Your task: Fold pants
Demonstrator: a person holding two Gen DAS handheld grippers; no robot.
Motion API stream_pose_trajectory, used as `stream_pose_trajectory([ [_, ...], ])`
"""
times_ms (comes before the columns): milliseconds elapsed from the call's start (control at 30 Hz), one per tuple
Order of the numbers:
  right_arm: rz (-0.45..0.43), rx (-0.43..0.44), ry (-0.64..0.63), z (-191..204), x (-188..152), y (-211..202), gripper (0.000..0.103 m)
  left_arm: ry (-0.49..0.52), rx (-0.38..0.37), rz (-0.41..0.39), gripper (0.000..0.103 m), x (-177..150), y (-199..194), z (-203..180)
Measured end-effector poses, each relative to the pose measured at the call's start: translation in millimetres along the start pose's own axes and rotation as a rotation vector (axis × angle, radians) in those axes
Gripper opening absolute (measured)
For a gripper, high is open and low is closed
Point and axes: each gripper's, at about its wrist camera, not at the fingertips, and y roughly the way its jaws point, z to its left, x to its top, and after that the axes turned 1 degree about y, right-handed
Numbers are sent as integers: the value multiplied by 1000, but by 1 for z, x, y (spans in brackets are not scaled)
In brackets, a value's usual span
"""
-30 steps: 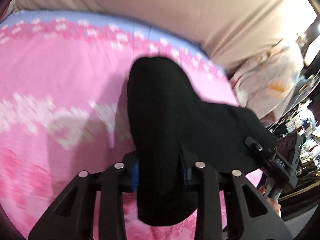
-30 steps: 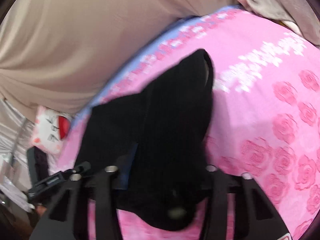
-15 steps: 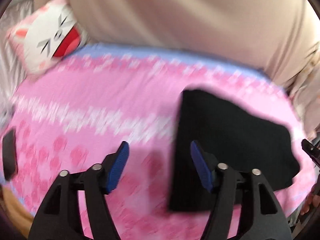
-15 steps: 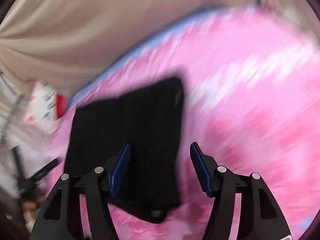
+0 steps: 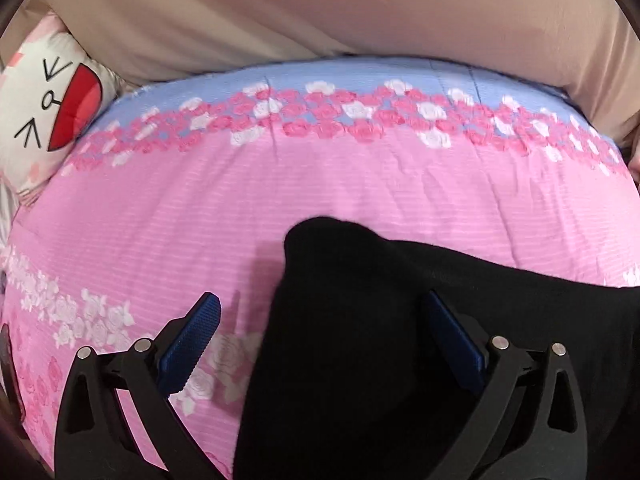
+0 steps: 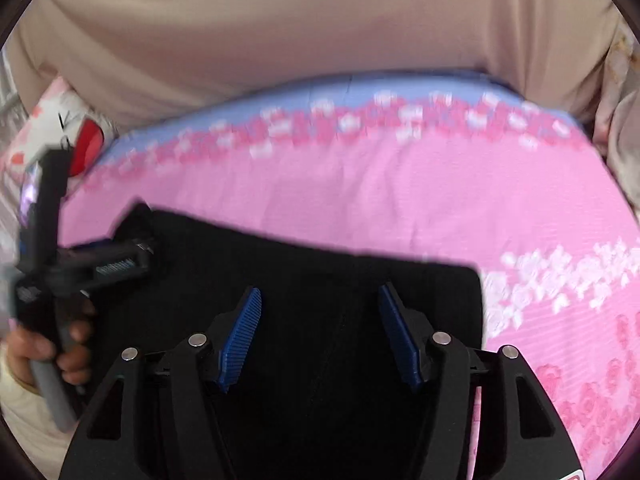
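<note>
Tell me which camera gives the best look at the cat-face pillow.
The left wrist view. There the cat-face pillow sits sharp at the upper left beside the pink bedspread, with its drawn eyes and red mouth plain. The right wrist view shows only a blurred part of it, partly hidden behind the left gripper.

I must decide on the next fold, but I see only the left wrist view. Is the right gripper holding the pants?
Observer: No. The right gripper is open. Its jaws have just been opening, and the pads press on nothing. The black pants lie below it.
Operator: My view cuts the pants off at the right. Where do they end?
Observer: They end in a straight edge with a square far corner, lying flat on the pink bedcover.
</note>
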Motion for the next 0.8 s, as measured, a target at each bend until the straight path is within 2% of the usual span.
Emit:
stream_pose_trajectory([
  [67,28,-72,-34,-2,-1,17,65,5,9,-12,98,-2,3,2],
  [100,84,-88,-20,-11,-6,36,65,17,25,-22,98,-3,1,0],
  [133,104,-54,10,-18,-7,45,65,24,32,-26,98,-5,2,-1],
  [167,75,-16,58,-26,-7,42,65,29,38,-30,98,-6,0,-4],
  [233,64,-6,97,-28,-3,31,63,30,45,-36,98,-5,0,-3],
  [300,1,24,126,-27,-5,8,65,29,45,-36,98,-6,0,-3],
  [400,18,-50,69,-26,-13,13,69,30,50,-39,98,-7,0,-4],
  [433,51,-76,52,-29,-19,24,75,32,54,-38,98,-7,0,-5],
  [533,52,-31,137,-44,-23,19,77,54,86,-50,98,-8,-2,-8],
  [600,19,-1,164,-45,-23,1,77,49,85,-57,98,-9,-5,-7],
  [733,-4,73,120,-30,-32,-25,77,-48,16,-107,98,-22,-36,25],
  [800,-2,96,52,-13,-38,-33,77,-90,26,-129,98,-37,-56,51],
])
